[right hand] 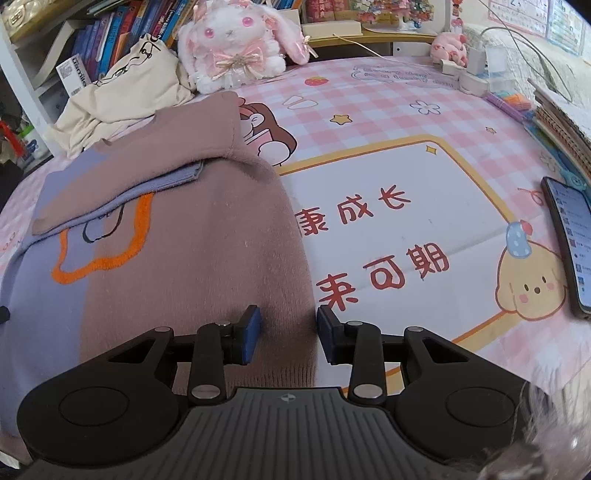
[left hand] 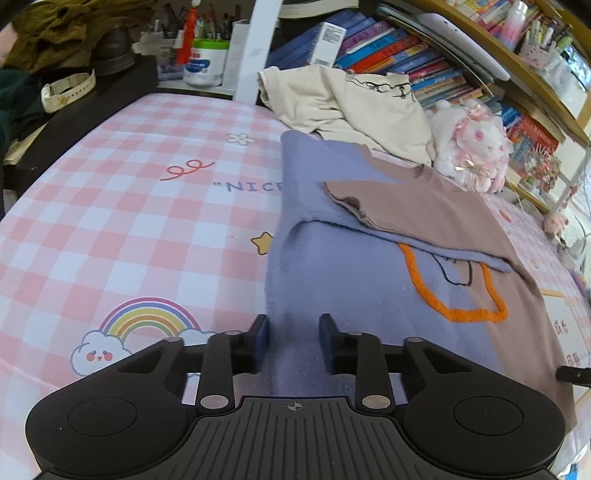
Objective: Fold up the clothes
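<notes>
A two-tone sweater (left hand: 351,280), lilac on one half and dusty brown on the other with an orange outlined patch, lies on the pink checked tablecloth (left hand: 129,229) with both sleeves folded across its chest. My left gripper (left hand: 293,332) is at its lilac bottom corner, and the blue pads pinch bunched lilac cloth. In the right wrist view the brown half of the sweater (right hand: 207,240) runs down to my right gripper (right hand: 288,328). The brown side edge lies between the jaws, which stand a little apart and do not visibly press it. The right gripper's tip (left hand: 572,374) shows at the left view's edge.
A cream garment (left hand: 351,107) is heaped at the back beside a pink plush rabbit (right hand: 236,40). Bookshelves (left hand: 424,62) line the far side. A phone (right hand: 569,243) lies at the right of the cloth near stacked notebooks (right hand: 561,122). Jars and an olive cloth (left hand: 70,29) sit at the back left.
</notes>
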The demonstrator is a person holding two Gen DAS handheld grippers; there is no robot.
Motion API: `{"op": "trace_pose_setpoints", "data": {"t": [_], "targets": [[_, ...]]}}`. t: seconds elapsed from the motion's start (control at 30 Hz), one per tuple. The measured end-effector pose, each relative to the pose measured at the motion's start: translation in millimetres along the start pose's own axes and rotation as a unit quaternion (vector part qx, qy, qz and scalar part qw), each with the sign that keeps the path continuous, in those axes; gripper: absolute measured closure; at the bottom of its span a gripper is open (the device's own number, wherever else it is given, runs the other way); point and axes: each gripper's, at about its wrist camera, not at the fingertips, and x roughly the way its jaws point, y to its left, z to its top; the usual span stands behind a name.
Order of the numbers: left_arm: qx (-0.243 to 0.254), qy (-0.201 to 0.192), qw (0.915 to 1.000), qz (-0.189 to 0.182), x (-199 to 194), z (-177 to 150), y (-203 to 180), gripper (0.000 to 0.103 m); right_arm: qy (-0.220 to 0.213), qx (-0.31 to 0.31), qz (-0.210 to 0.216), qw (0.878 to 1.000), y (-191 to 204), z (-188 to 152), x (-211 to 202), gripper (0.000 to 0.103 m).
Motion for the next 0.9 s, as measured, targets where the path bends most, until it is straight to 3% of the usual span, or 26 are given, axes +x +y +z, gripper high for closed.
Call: {"op": "trace_pose_setpoints", "data": {"t": [0.07, 0.2, 0.33, 0.67, 0.83, 0.9], "targets": [[-0.004, -0.001, 1.0000, 0.000, 1, 1, 2, 0.087, 0.000, -0.005, 0.000, 1.000, 1, 1, 1, 0.069], [0.005, -0.004, 1.0000, 0.001, 5, 2, -2, 0.092, -0.002, -0.003, 0.013, 1.000, 0, 1, 2, 0.086], [0.010, -0.001, 0.9999, -0.003, 10, 6, -7, 0.093, -0.015, 0.003, 0.006, 1.000, -1, -1, 0, 0.089], [0.035, 0.014, 0.9991, -0.020, 19, 10, -26, 0.093, -0.021, 0.037, -0.006, 0.999, -19, -4, -3, 0.088], [0.008, 0.026, 0.9992, -0.030, 16, 10, -21, 0.088, -0.023, 0.049, -0.004, 0.999, -22, -4, -4, 0.073], [0.007, 0.028, 0.9991, -0.031, 13, 7, -20, 0.085, -0.021, 0.046, -0.003, 0.999, -23, -5, -6, 0.073]]}}
